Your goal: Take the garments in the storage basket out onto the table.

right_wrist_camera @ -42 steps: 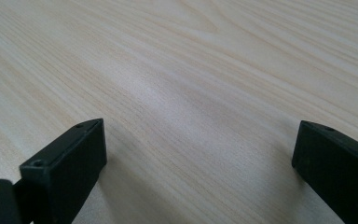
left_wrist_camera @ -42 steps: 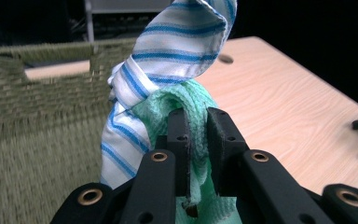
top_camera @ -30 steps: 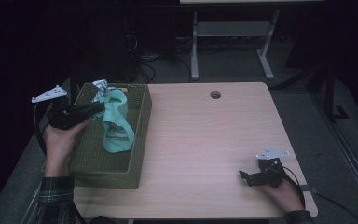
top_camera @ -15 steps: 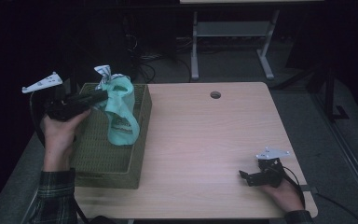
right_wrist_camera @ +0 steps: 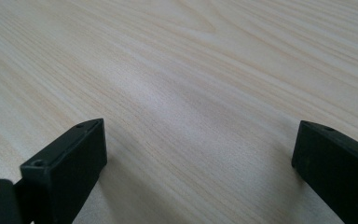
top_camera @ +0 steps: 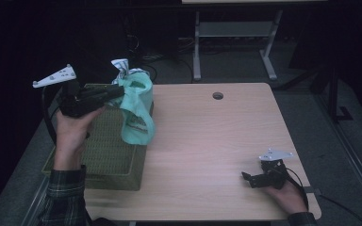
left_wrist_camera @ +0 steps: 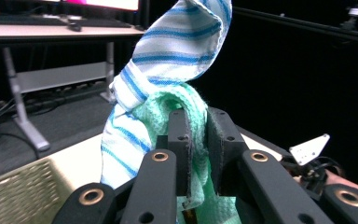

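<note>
My left gripper (top_camera: 115, 92) is shut on a mint-green cloth (top_camera: 136, 117), which hangs from its jaws above the right side of an olive woven basket (top_camera: 108, 155). In the left gripper view the green cloth (left_wrist_camera: 196, 116) is pinched between the two jaws of the left gripper (left_wrist_camera: 198, 135), and a white cloth with blue stripes (left_wrist_camera: 168, 70) rises twisted up with it. The striped cloth (top_camera: 121, 65) shows just above the green one. My right gripper (top_camera: 246, 178) rests near the table's front right corner, its jaws wide apart over bare wood (right_wrist_camera: 196, 93).
The light wooden table (top_camera: 217, 136) has a round cable hole (top_camera: 218, 95) near its far edge. The basket stands at the table's left edge. A metal desk frame (top_camera: 235, 42) and cables lie on the dark floor beyond.
My left gripper has risen and shifted toward the back, lifting the green cloth out of the basket so that it hangs freely. The right gripper has kept still.
</note>
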